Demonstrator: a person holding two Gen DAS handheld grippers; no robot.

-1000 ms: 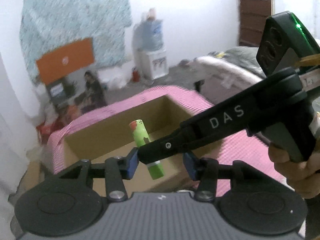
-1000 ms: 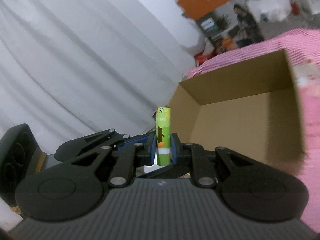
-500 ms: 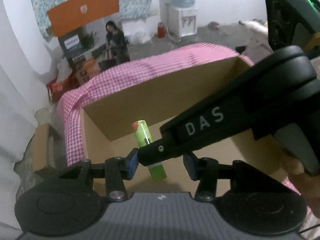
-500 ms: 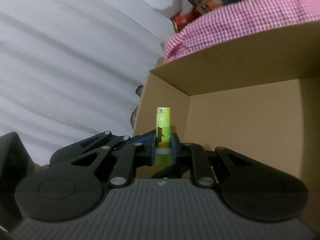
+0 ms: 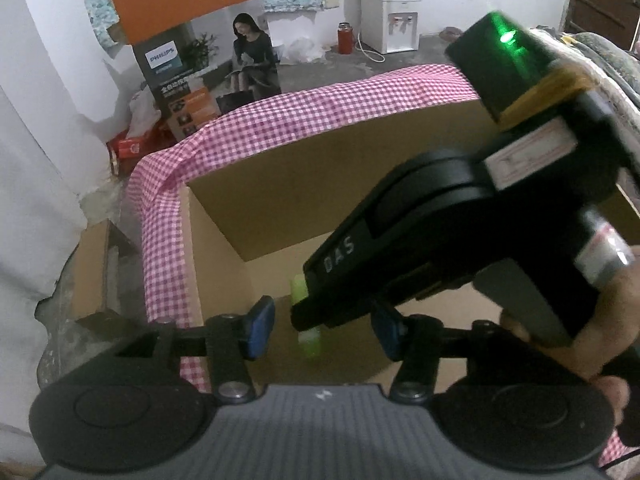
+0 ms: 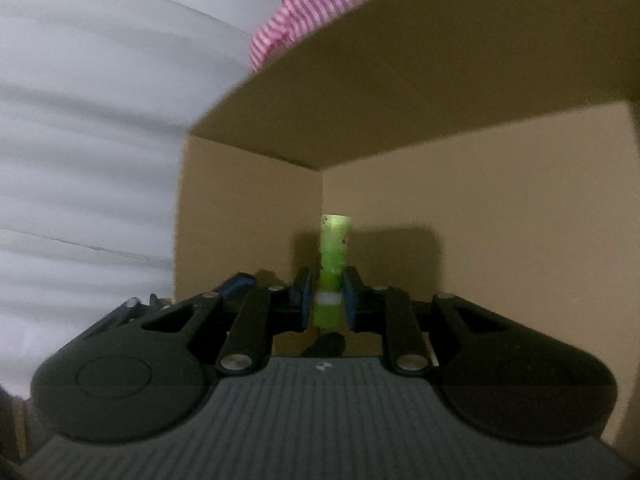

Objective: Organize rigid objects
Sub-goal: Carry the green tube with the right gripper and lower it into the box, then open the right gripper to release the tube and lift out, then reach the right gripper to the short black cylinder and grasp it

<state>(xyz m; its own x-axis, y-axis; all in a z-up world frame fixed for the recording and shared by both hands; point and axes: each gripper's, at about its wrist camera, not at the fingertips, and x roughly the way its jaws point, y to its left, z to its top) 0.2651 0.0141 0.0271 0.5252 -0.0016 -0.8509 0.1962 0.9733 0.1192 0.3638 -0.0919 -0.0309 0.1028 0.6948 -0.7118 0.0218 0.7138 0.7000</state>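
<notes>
The right gripper, its jaws just easing apart, holds a green tube upright between its pads inside the cardboard box, while the left gripper, jaws apart and just widening, hovers empty above the box beside the pink checked cloth.

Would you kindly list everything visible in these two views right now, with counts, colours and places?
Green tube: one, lime green with a white band, upright inside the box.
Cardboard box: one, brown, open-topped.
Checked cloth: one, pink and white, beneath and around the box.
Printed carton: one, orange and grey, against the far wall.
Water dispenser: one, white, at the far wall.
Left claw: one, black with blue pads, open.
Right claw: one, black, shut on the green tube.
Hand: one, holding the right claw's handle.
</notes>
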